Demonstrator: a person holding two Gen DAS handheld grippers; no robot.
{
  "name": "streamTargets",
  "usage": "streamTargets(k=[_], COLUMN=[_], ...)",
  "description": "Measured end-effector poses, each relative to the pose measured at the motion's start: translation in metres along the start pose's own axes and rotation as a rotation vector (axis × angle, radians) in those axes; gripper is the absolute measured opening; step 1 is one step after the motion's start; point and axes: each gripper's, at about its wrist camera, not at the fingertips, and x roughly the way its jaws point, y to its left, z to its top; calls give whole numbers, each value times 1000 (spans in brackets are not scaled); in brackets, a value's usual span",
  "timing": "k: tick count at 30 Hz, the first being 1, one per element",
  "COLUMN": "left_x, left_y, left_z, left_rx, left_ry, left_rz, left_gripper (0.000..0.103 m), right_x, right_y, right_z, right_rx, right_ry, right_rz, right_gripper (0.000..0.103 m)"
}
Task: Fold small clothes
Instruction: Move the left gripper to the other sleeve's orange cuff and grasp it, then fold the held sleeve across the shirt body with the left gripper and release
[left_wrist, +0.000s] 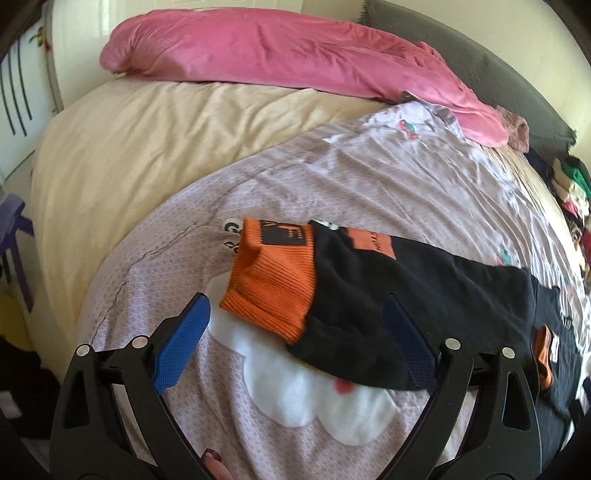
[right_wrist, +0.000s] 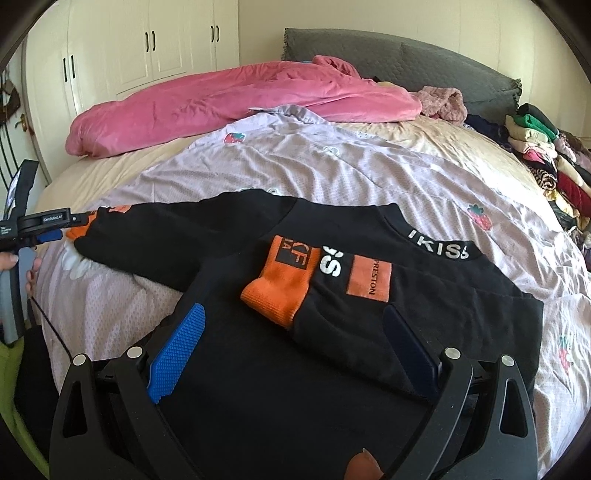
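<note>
A small black sweatshirt (right_wrist: 266, 362) with orange cuffs lies flat on the lilac quilt (right_wrist: 332, 162). Its right sleeve is folded across the chest, orange cuff (right_wrist: 277, 291) near the white lettering. The left sleeve stretches out to the left, and its orange cuff (left_wrist: 273, 280) lies between my left gripper's jaws. My left gripper (left_wrist: 295, 343) is open and hovers over that cuff; it also shows at the left edge of the right wrist view (right_wrist: 48, 225). My right gripper (right_wrist: 291, 354) is open and empty above the sweatshirt's lower body.
A pink duvet (right_wrist: 221, 99) lies across the far side of the bed. A grey pillow (right_wrist: 406, 59) sits behind it. A pile of mixed clothes (right_wrist: 546, 162) is at the right edge. Cream wardrobes (right_wrist: 147, 48) stand behind.
</note>
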Motion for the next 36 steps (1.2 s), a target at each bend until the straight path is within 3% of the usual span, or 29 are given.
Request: streamTargets(k=[2, 3, 6, 8, 10, 11, 21, 30, 36], left_x=[5, 7, 14, 16, 11, 9, -32, -79, -89], left_y=[2, 3, 5, 3, 0, -1, -42, -129, -193], left_z=[2, 2, 3, 4, 4, 6, 10, 0, -20], left_rx=[-15, -20, -34, -33, -26, -23, 42, 168, 265], left_ry=[3, 2, 3, -7, -40, -48, -101, -133, -94], left_rz=[5, 6, 24, 35, 20, 16, -142, -330, -430], left_gripper=[82, 73, 59, 44, 15, 10, 7, 7, 6], right_x=[2, 2, 2, 1, 1, 1, -4, -26, -39], right_y=[0, -1, -3, -4, -6, -7, -24, -55, -84], right_z=[-1, -1, -3, -4, -5, -5, -13, -16, -21], right_rx=[5, 8, 21, 31, 45, 49, 108, 170, 223], right_ry=[4, 5, 3, 0, 0, 0, -18, -91, -117], right_rz=[5, 8, 20, 27, 30, 30, 33, -4, -58], right_gripper=[96, 96, 96, 96, 96, 96, 96, 96, 96])
